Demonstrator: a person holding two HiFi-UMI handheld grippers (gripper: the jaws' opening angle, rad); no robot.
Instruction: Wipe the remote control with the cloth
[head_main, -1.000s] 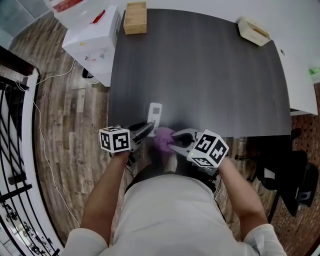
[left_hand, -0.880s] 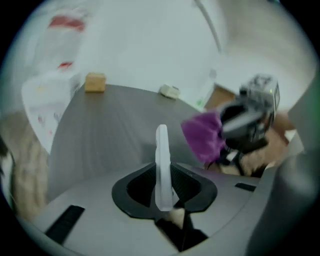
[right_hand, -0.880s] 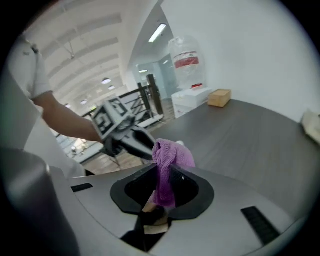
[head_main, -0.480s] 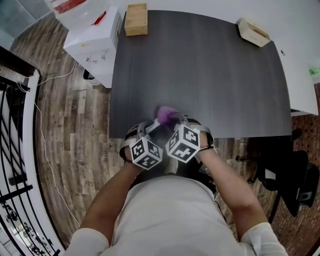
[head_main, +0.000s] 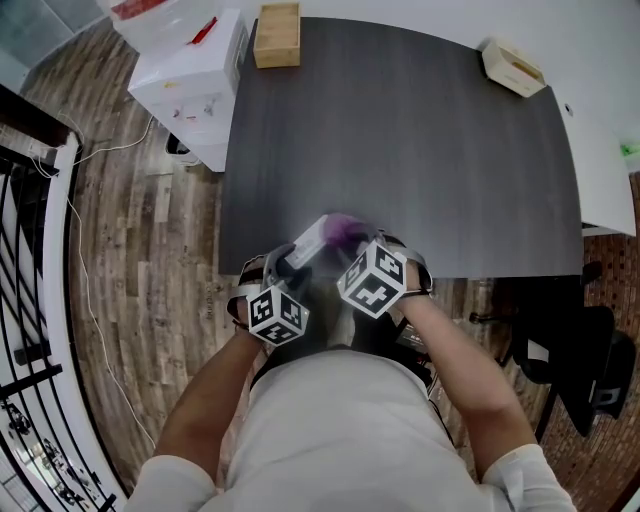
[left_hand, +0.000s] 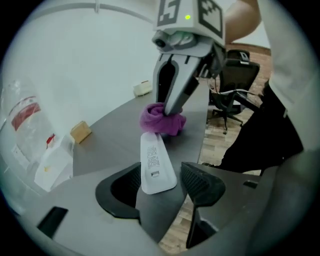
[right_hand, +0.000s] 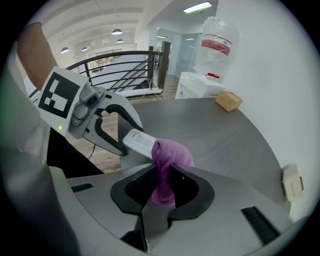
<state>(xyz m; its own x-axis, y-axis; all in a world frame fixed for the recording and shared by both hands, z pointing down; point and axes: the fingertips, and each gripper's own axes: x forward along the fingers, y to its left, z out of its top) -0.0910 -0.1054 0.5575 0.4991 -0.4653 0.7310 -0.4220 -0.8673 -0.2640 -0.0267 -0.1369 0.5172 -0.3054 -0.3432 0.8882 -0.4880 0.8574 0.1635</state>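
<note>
The white remote control (left_hand: 156, 162) is up off the dark table (head_main: 400, 130) near its front edge, back side toward the left gripper view. It stands between the jaws of my left gripper (left_hand: 160, 182), which are opening. Its left edge leans on the left jaw, and a narrow gap shows at the right pad. My right gripper (right_hand: 162, 182) is shut on the bunched purple cloth (right_hand: 167, 160), which presses on the remote's (right_hand: 140, 141) far end. In the head view the remote (head_main: 310, 240) and cloth (head_main: 345, 230) sit just ahead of both marker cubes.
A wooden box (head_main: 278, 20) stands at the table's far left corner and a pale box (head_main: 513, 67) at the far right. A white water dispenser (head_main: 185, 70) is left of the table. A black office chair (head_main: 590, 350) is at the right, a railing at the far left.
A second ago the remote lay on the table with the grippers apart. They have closed in on each other, the remote is lifted, and the cloth is on its far end.
</note>
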